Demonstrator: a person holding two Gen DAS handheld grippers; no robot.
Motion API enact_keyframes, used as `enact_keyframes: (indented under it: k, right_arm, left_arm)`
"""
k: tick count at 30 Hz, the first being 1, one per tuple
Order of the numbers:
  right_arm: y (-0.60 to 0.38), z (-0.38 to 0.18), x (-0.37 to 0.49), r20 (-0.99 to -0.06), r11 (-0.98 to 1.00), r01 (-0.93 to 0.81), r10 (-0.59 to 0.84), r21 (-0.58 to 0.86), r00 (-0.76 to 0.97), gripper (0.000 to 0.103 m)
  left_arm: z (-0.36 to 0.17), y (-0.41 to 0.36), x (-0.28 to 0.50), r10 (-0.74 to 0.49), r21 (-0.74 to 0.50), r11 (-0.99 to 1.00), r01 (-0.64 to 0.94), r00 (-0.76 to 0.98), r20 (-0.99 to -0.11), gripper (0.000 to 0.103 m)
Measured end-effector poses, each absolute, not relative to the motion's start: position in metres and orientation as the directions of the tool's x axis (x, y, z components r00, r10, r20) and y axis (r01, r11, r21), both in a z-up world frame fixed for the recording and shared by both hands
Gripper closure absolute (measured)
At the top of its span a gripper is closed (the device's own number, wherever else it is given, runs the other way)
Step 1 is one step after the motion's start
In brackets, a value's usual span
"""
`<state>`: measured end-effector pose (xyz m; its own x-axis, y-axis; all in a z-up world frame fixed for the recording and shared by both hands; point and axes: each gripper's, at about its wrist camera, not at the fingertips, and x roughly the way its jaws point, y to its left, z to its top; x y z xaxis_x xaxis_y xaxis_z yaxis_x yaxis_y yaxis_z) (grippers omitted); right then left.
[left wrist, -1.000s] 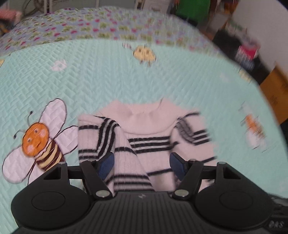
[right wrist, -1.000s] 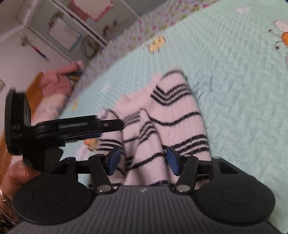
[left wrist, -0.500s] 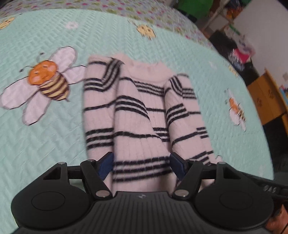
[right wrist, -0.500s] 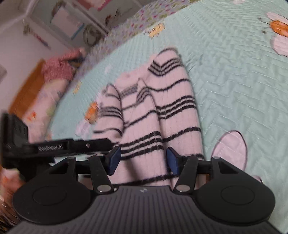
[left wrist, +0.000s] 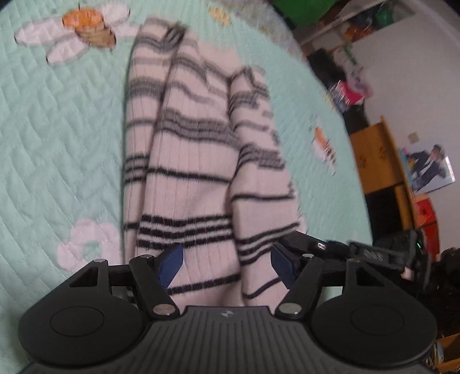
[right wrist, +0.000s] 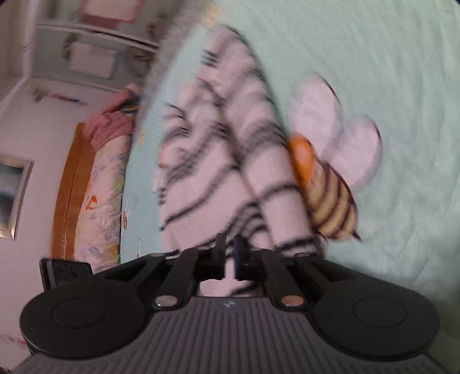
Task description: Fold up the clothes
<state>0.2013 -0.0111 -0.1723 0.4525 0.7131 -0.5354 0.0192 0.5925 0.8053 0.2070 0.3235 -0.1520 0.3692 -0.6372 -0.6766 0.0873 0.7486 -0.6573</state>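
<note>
The mint quilted bedspread fills most of both views, its bee print at the upper left of the left wrist view and another bee right of centre in the right wrist view. On it lies the pink sweater with black stripes, running from top centre of the left wrist view down to the bottom centre, both sleeves laid inward over the body so it forms a long narrow panel, collar end far away, hem end nearest the tools. The left gripper hovers at the hem with its blue pads wide apart, the cloth between them but not pinched. The right gripper has its fingers drawn nearly together at bottom centre of its view, with sweater fabric right at the tips; it looks clamped on the hem edge, though blur keeps me from being certain how many layers it has. My worry is an uneven lift: if only one side is held when the hem goes up, the panel could twist and the tucked sleeves slide out. The knit looks thick and soft, so a shallow pinch could take just the top layer and leave the rest behind. Dragging it could also rumple the bedspread beneath.
</note>
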Motion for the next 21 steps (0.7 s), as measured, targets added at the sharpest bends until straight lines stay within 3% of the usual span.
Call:
enact_keyframes:
  k: [1, 3, 5, 6, 7, 8, 9, 11, 15, 18, 19, 20, 21]
  right_arm:
    - [-0.011, -0.167, 0.196, -0.511, 0.571, 0.007, 0.729, 0.821, 0.456, 0.066]
    - [-0.011, -0.163, 0.185, -0.461, 0.517, -0.002, 0.765, 0.856, 0.45, 0.065]
    - [-0.01, -0.175, 0.172, -0.486, 0.531, 0.006, 0.77, 0.847, 0.413, 0.061]
    - [-0.009, -0.184, 0.167, -0.544, 0.583, 0.02, 0.744, 0.812, 0.387, 0.064]
    - [-0.011, -0.191, 0.162, -0.556, 0.597, 0.025, 0.73, 0.802, 0.396, 0.086]
    - [-0.013, -0.197, 0.157, -0.562, 0.605, 0.029, 0.719, 0.795, 0.409, 0.091]
    - [-0.016, -0.193, 0.152, -0.542, 0.592, 0.024, 0.719, 0.805, 0.435, 0.09]
    - [-0.018, -0.176, 0.138, -0.486, 0.57, -0.02, 0.719, 0.822, 0.497, 0.073]
    - [-0.011, -0.149, 0.076, -0.364, 0.503, -0.127, 0.756, 0.855, 0.544, 0.065]
    - [-0.008, -0.171, 0.036, -0.48, 0.57, -0.013, 0.703, 0.821, 0.525, 0.06]
    - [-0.002, -0.183, 0.033, -0.554, 0.627, 0.034, 0.66, 0.778, 0.508, 0.075]
    - [0.001, -0.187, 0.03, -0.577, 0.661, 0.03, 0.63, 0.75, 0.52, 0.09]
    - [0.0, -0.187, 0.028, -0.579, 0.675, 0.018, 0.619, 0.738, 0.531, 0.089]
  left_arm:
    - [-0.148, 0.326, 0.204, -0.643, -0.664, 0.741, 0.094, 0.384, -0.663, 0.033]
    - [-0.147, 0.328, 0.193, -0.681, -0.692, 0.711, 0.127, 0.372, -0.631, 0.031]
    - [-0.16, 0.324, 0.181, -0.703, -0.704, 0.697, 0.139, 0.33, -0.63, 0.031]
    - [-0.159, 0.323, 0.173, -0.703, -0.702, 0.696, 0.149, 0.341, -0.624, 0.031]
    - [-0.157, 0.323, 0.165, -0.7, -0.698, 0.698, 0.161, 0.362, -0.616, 0.032]
    - [-0.155, 0.322, 0.156, -0.697, -0.694, 0.699, 0.172, 0.382, -0.607, 0.032]
    - [-0.153, 0.322, 0.148, -0.693, -0.689, 0.701, 0.183, 0.402, -0.598, 0.032]
    - [-0.148, 0.32, 0.131, -0.686, -0.679, 0.704, 0.206, 0.441, -0.578, 0.032]
    - [-0.139, 0.322, 0.072, -0.694, -0.691, 0.69, 0.215, 0.466, -0.548, 0.031]
    - [-0.172, 0.319, 0.038, -0.697, -0.736, 0.672, 0.083, 0.407, -0.591, 0.032]
    - [-0.177, 0.315, 0.034, -0.687, -0.725, 0.683, 0.082, 0.407, -0.601, 0.041]
    - [-0.179, 0.31, 0.032, -0.675, -0.709, 0.699, 0.095, 0.415, -0.61, 0.043]
    - [-0.181, 0.306, 0.029, -0.663, -0.692, 0.714, 0.108, 0.423, -0.618, 0.043]
